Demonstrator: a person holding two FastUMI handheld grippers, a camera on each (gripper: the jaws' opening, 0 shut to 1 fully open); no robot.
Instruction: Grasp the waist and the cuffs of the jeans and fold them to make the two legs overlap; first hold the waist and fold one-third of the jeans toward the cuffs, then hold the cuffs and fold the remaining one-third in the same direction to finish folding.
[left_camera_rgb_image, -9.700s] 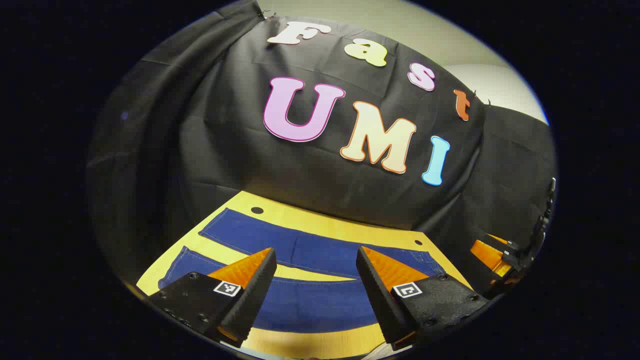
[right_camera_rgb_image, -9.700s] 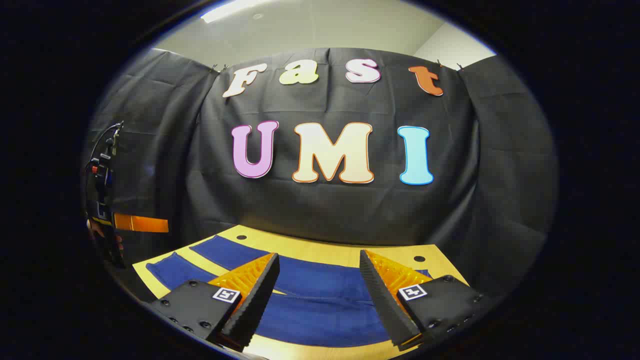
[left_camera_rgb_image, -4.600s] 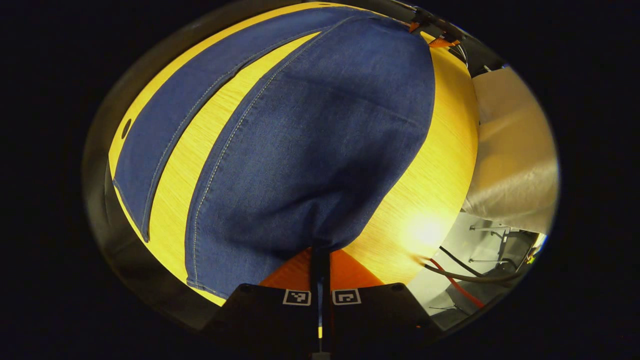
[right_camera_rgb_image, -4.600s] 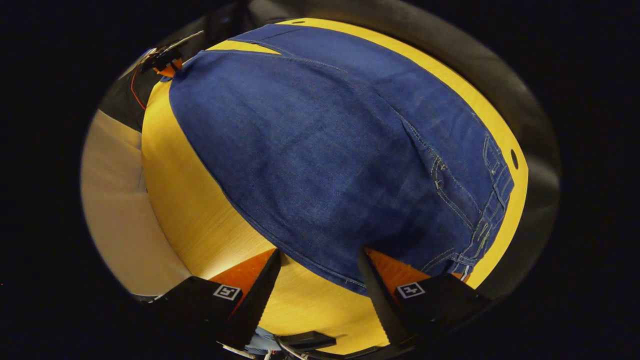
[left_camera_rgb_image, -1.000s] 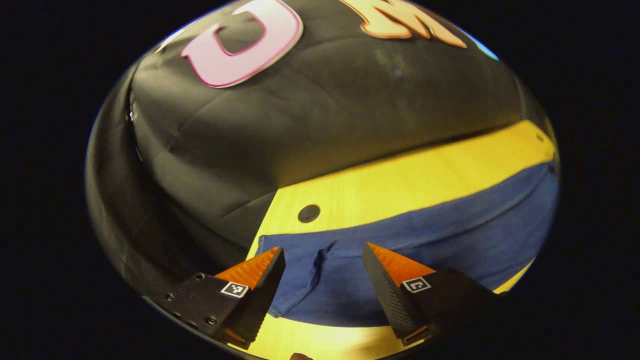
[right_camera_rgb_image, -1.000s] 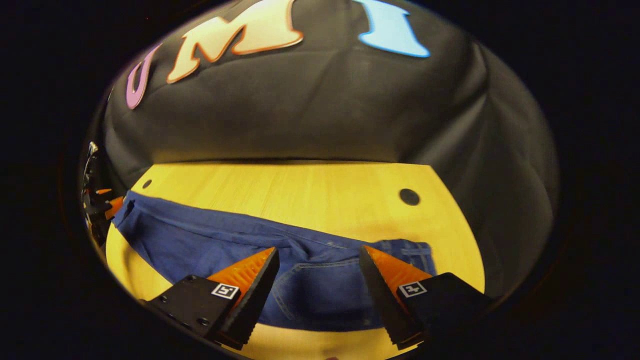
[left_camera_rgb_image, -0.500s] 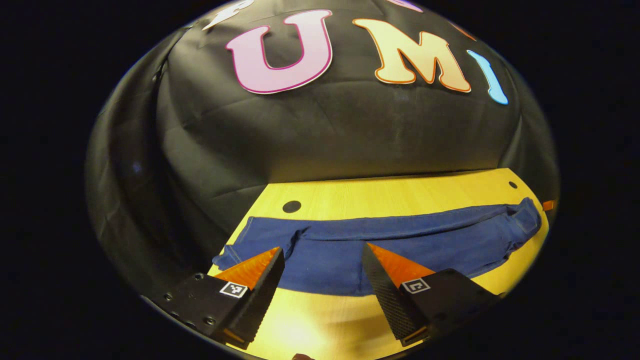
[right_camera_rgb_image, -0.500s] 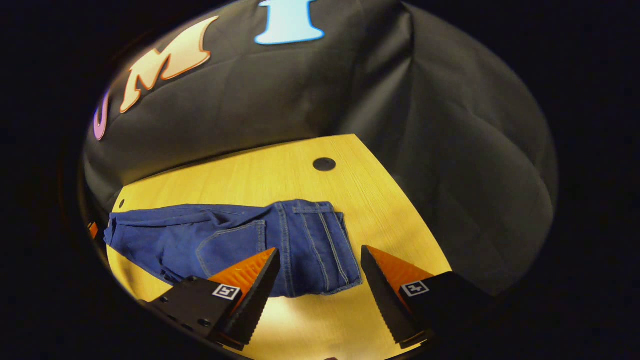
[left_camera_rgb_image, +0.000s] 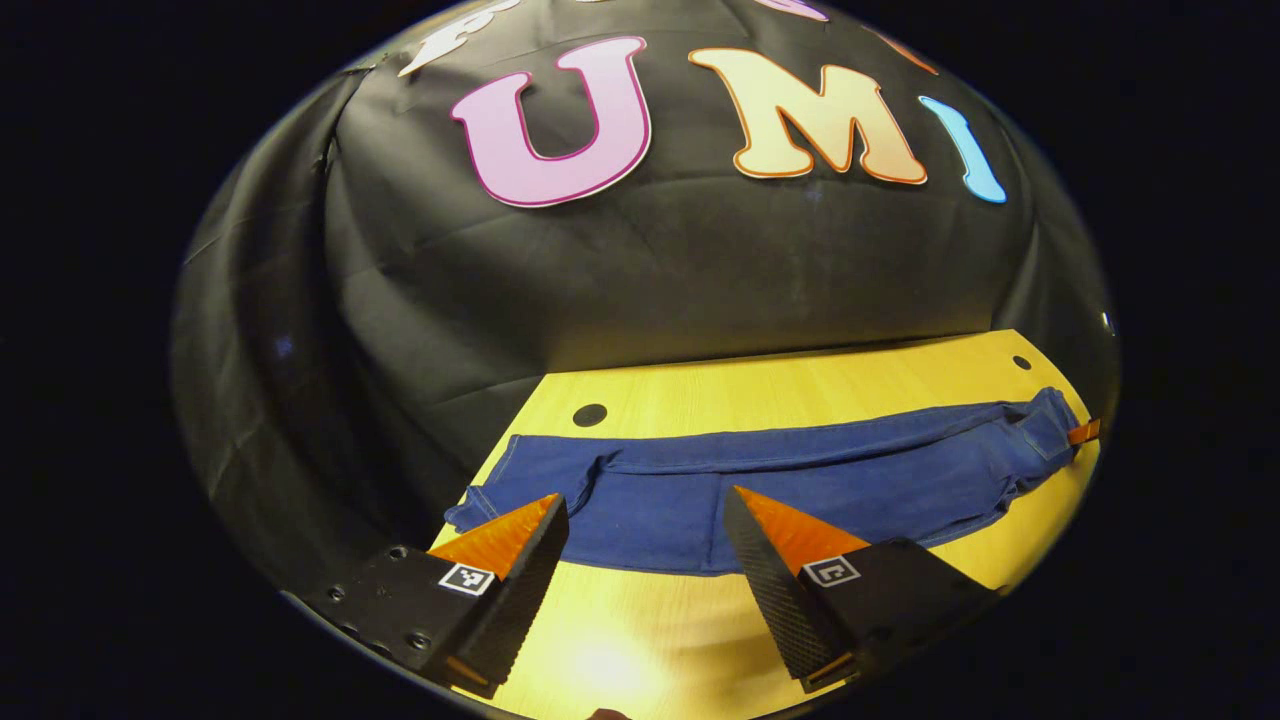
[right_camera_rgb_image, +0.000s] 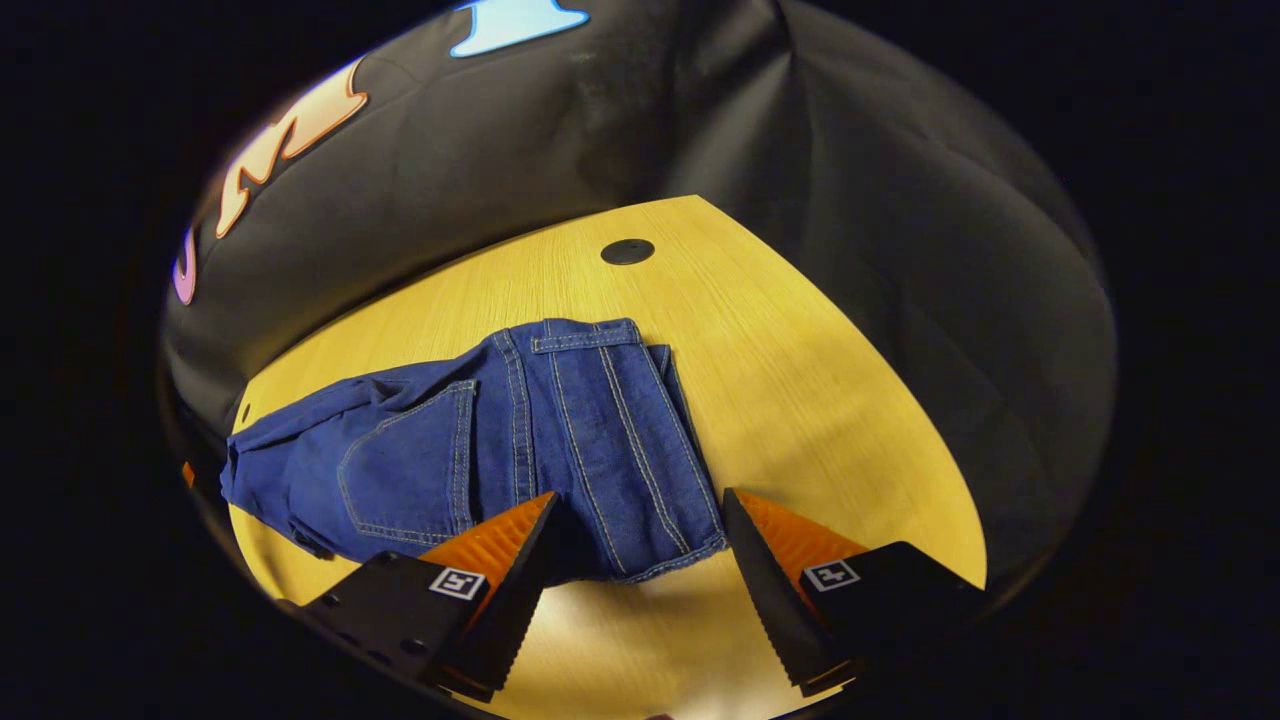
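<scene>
Compared with half a second ago, the jeans (left_camera_rgb_image: 800, 480) are seen a little farther from the left gripper (left_camera_rgb_image: 645, 520), and the waist (right_camera_rgb_image: 620, 440) is seen closer to the right gripper (right_camera_rgb_image: 640, 520). The jeans are laid in a long strip across the table (left_camera_rgb_image: 800, 385), legs overlapped. Both jaws are held wide apart, with nothing gripped. A hole (right_camera_rgb_image: 627, 251) is seen in the table behind the waist.

Both views look down across the table (left_camera_rgb_image: 800, 385), sharing the jeans (left_camera_rgb_image: 800, 480) from opposite ends.
</scene>
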